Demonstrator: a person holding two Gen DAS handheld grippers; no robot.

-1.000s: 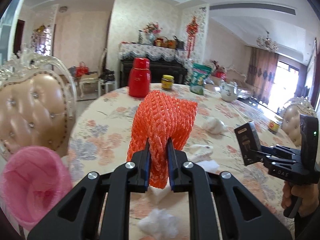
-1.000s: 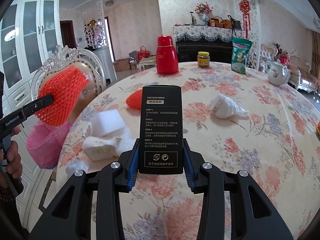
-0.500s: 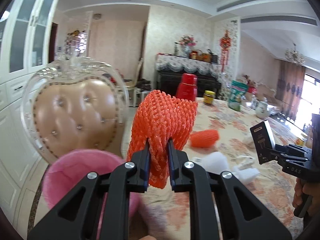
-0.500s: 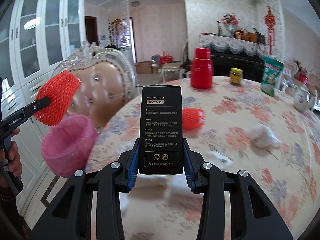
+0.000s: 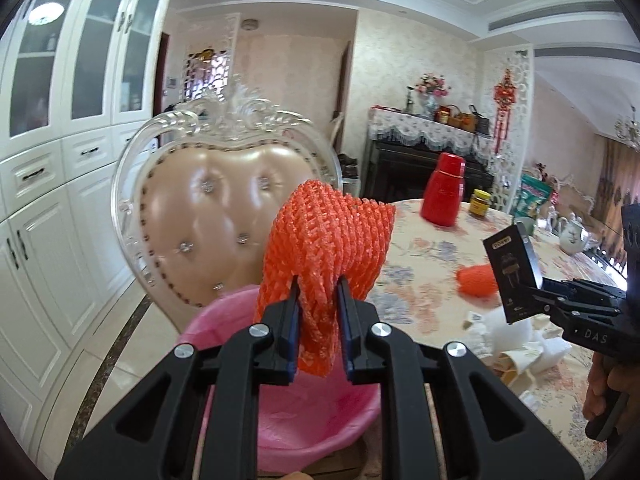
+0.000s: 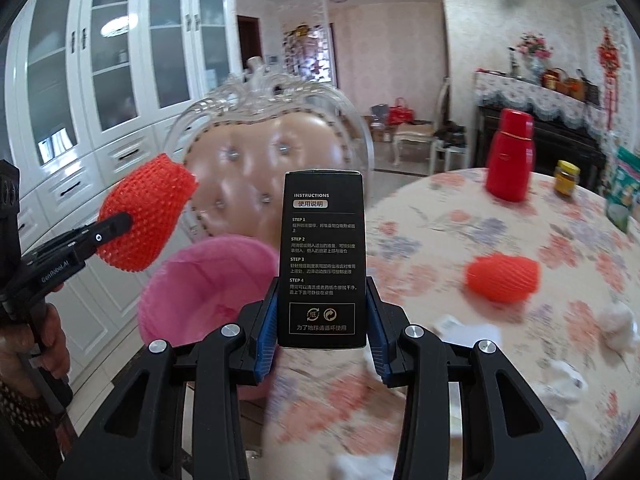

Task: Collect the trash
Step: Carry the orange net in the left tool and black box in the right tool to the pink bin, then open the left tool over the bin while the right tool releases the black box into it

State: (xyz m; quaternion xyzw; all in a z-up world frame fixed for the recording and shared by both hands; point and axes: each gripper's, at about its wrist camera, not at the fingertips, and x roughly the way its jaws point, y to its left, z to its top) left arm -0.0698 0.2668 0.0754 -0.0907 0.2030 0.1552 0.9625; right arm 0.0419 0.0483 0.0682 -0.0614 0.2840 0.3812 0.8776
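Left gripper (image 5: 318,316) pinching orange foam net (image 5: 328,248) above the pink bin (image 5: 224,320), right gripper (image 6: 322,332) clamping black box (image 6: 323,256), neither dropped, more litter right of frame on the table (image 6: 440,208).

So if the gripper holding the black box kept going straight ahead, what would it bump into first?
Probably the pink bin, just ahead and below the right gripper and its black box; the padded chair stands behind it. Depth is hard to judge.

Your views are bright and evenly daylit; a ceiling lamp (image 5: 43,13) glares on the cabinet glass; the right wrist view smears the tablecloth (image 6: 460,412) with motion blur; fisheye curvature bends edges; corners vignette black.
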